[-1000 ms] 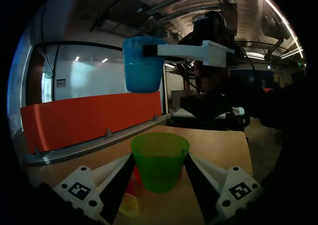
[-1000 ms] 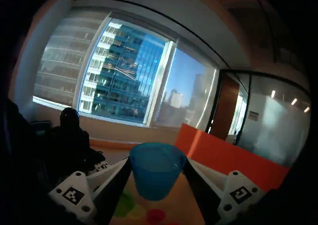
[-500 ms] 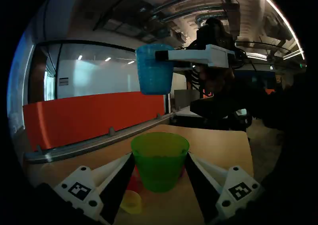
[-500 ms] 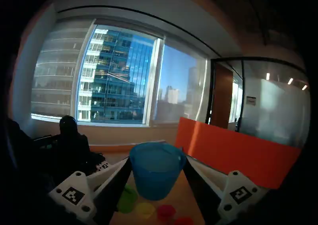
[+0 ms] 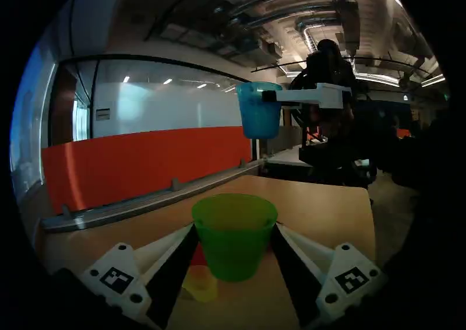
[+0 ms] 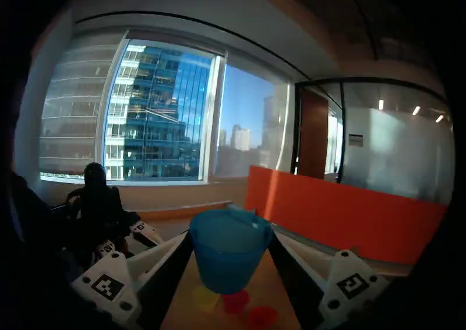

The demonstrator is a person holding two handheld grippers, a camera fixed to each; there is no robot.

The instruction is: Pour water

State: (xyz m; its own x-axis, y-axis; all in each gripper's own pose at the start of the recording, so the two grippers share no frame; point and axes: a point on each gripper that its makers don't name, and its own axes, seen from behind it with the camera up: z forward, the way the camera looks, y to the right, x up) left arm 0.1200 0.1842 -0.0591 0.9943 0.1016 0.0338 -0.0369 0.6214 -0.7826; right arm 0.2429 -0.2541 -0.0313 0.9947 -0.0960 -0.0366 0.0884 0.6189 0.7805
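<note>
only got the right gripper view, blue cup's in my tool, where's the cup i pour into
Observer: A green cup stands upright between the fingers of the left tool, over the wooden table.
Operator: is my blue cup over it
Observer: No. In the left gripper view the blue cup hangs upright, higher up and well beyond the green cup, slightly to its right.
</note>
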